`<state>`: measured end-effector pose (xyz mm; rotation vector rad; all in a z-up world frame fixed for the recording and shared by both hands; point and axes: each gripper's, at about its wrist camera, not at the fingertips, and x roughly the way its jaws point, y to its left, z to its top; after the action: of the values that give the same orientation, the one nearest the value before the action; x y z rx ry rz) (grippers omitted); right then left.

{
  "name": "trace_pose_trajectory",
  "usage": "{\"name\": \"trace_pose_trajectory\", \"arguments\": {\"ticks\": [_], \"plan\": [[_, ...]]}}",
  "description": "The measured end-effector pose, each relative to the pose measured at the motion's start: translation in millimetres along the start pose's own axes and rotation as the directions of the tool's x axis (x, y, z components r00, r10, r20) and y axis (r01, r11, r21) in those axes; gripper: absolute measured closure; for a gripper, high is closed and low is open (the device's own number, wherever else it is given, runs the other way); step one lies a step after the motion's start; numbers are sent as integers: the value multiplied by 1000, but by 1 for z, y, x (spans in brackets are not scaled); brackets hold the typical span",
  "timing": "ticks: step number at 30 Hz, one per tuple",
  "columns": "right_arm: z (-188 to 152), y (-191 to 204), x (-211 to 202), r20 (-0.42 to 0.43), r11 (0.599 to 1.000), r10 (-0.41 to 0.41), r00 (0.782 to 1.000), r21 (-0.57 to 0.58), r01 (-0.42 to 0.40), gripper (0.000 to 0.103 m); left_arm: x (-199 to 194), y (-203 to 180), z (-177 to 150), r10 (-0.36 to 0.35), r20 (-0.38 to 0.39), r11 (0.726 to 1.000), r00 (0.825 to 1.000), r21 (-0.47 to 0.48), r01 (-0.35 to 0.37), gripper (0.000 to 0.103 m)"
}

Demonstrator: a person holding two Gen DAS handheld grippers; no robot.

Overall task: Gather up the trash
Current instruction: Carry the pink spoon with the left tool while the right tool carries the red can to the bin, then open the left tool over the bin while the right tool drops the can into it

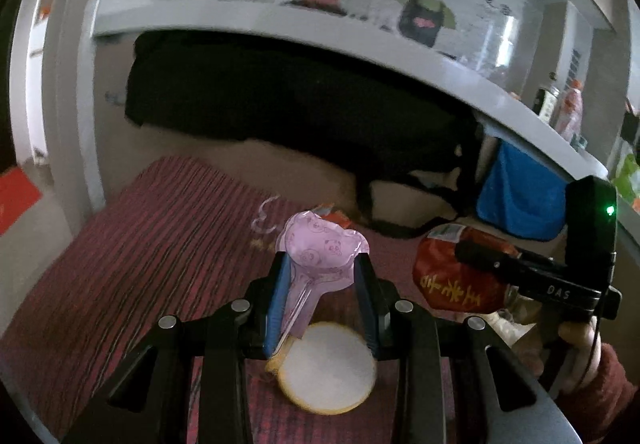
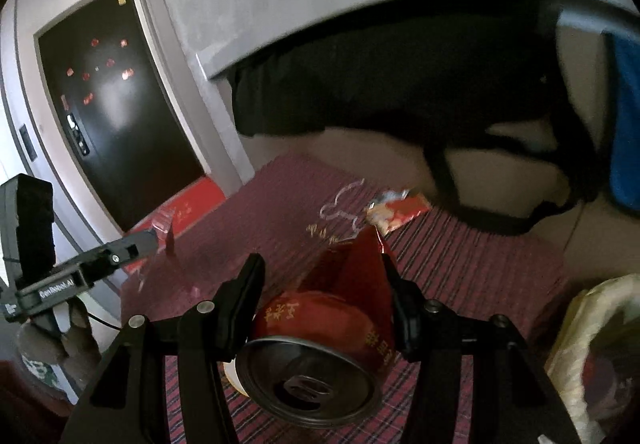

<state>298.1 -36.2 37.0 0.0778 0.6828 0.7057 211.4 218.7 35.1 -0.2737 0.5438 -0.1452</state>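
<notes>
My left gripper (image 1: 322, 258) is shut on a crumpled pink plastic wrapper (image 1: 320, 248) with panda prints, held above a red striped cloth (image 1: 152, 244). A round white lid with a yellow rim (image 1: 330, 368) lies under the fingers. My right gripper (image 2: 320, 264) is shut on a crushed red drink can (image 2: 332, 308), its silver top facing the camera. The can also shows in the left wrist view (image 1: 448, 276), held to the right of the wrapper. A red snack wrapper (image 2: 400, 209) lies on the cloth beyond the can.
A black bag (image 1: 300, 107) sits under a white shelf (image 1: 280, 15) at the back, with a blue cloth (image 1: 516, 195) beside it. A clear plastic scrap (image 2: 344, 207) lies on the cloth. A pale bag (image 2: 592, 344) is at the right. A dark door (image 2: 108, 107) is at the left.
</notes>
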Motion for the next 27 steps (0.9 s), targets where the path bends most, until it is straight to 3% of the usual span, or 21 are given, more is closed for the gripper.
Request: {"name": "trace_pose_trajectory", "arguments": {"ticks": [7,15,20,27], "plan": [[10,-17,-62,99,996,-78,992,-38,82,51,-6,-75,17,-71,68,994,995,89,65,69],[-1,-67,-145,186,974,-219,958,-13,226,51,12,-170,19,-196,88,972,977,151,182,69],[-18,-112,-185,203,952,-306,930,49,302,51,40,-226,9,-242,61,956,968,185,228,69],[-47,-163,-216,189,924,-378,906,131,359,51,75,-276,-14,-280,5,941,960,199,273,69]]}}
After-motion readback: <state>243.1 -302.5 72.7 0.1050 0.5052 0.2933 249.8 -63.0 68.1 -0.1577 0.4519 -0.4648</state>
